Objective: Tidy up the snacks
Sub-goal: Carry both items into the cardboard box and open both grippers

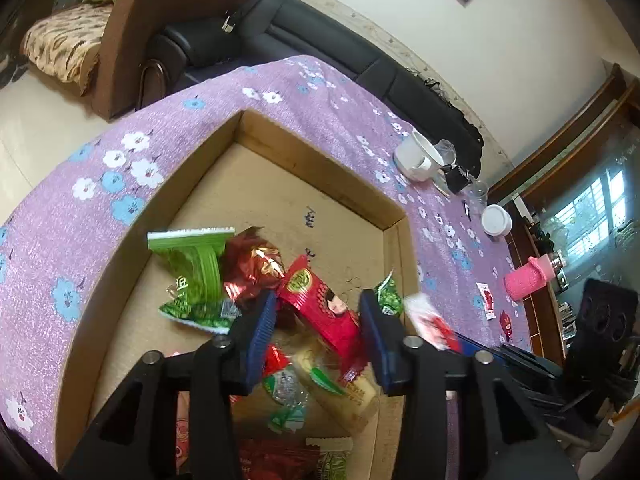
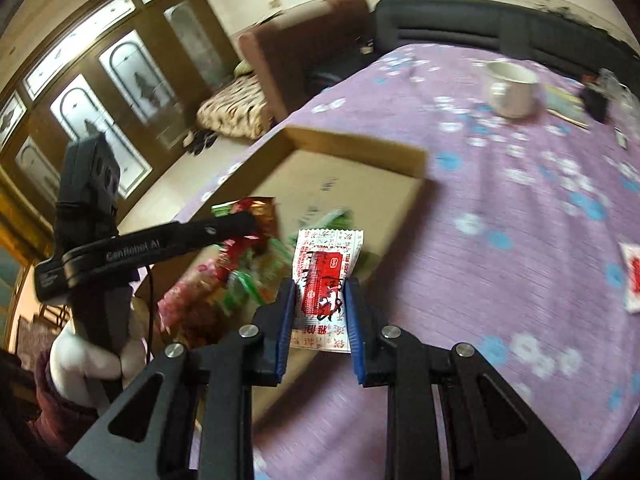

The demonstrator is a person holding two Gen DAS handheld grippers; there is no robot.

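A shallow cardboard box [image 1: 280, 132] lies on the purple flowered tablecloth and holds several snack packets. My left gripper [image 1: 318, 308] is open above the box, its jaws either side of a red packet [image 1: 324, 304], not closed on it. A green packet [image 1: 196, 264] and a dark red foil packet [image 1: 252, 268] lie to the left. My right gripper [image 2: 320, 292] is shut on a white and red sachet [image 2: 326, 276] and holds it over the box's near right edge [image 2: 360, 148]. That sachet also shows in the left wrist view [image 1: 430, 320].
A white mug [image 1: 416, 156] and glassware stand at the table's far side. A white lid [image 1: 496, 220], a pink cup [image 1: 528, 276] and loose sachets [image 1: 486, 294] lie to the right. Another sachet [image 2: 634, 276] lies on the cloth. A black sofa [image 1: 320, 36] runs behind.
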